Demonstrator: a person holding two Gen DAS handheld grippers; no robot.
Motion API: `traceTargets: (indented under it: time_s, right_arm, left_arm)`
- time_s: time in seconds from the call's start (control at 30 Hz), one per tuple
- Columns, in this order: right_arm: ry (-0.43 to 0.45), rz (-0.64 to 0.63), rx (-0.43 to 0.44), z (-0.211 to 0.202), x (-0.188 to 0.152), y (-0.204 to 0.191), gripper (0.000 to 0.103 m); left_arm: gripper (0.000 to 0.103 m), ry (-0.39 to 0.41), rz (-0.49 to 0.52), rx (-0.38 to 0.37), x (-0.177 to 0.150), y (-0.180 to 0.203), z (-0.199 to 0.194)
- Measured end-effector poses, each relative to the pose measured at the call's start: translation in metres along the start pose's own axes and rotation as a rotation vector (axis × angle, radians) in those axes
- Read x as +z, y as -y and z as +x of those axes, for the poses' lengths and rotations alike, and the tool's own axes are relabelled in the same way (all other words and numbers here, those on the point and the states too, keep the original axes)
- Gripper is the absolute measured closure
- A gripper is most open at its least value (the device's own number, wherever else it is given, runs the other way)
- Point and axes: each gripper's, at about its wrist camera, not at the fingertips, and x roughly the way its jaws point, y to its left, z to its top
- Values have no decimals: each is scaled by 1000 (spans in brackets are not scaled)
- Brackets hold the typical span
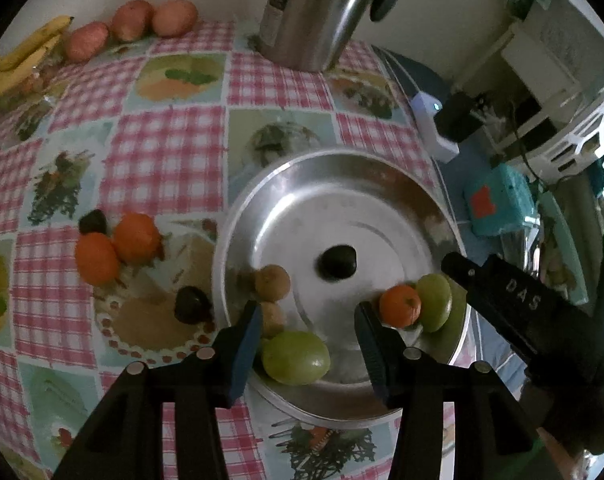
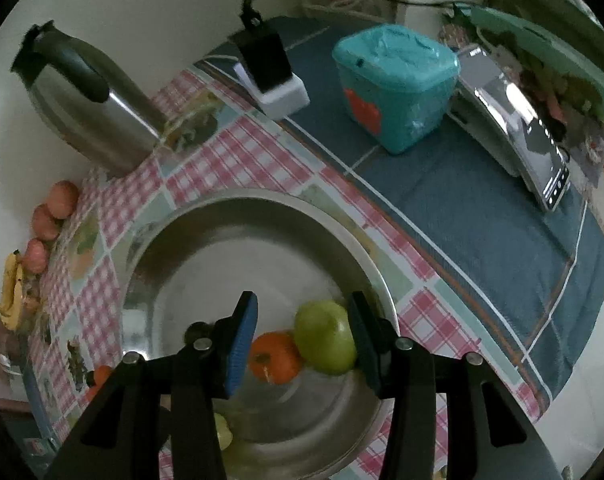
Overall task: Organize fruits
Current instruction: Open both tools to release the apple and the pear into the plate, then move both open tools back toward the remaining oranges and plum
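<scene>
Left hand-held gripper (image 1: 308,340) hangs over near rim of steel plate (image 1: 285,184), jaws parted, nothing pressed between the pads. Green fruit (image 1: 295,357) lies just below the gap, apart from both fingers. Two small brown fruits (image 1: 272,282) sit beside the left finger, on plate edge. Dark plum-like fruit (image 1: 337,262) at plate centre. Small orange (image 1: 400,306) touching second green fruit (image 1: 434,302) at right rim, just past the right finger.

Right hand-held gripper (image 2: 304,344) also part open over same plate; orange and green fruit lie under its gap, green one close against the right pad, contact unclear, orange free of the left pad.

Off plate on checked desk cloth (image 1: 169,152): two oranges (image 1: 117,248) touching, one dark fruit behind them, another dark fruit (image 1: 191,304) just beside plate rim. Far edge by wall: bananas (image 1: 21,60), three reddish fruits (image 1: 133,24), steel flask (image 1: 314,12). Teal container (image 2: 394,84) and charger block (image 2: 273,76) on blue cloth beyond.
</scene>
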Motion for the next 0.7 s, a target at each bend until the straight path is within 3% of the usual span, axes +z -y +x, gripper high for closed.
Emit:
traceTargets:
  time_s: [0.5,0.6,0.7]
  right_arm:
    - [-62,-205,10,3,-27,-53,55]
    - [-72,-264,12,2,-37,-70,46]
    - [-82,-324,19,1,-46,-86,44]
  left_arm:
    - [42,48,-184,129,17,-76,-27]
    - [38,34,-225,162,15,-93,-28]
    - [35,25,-255,179,13,-106,-30]
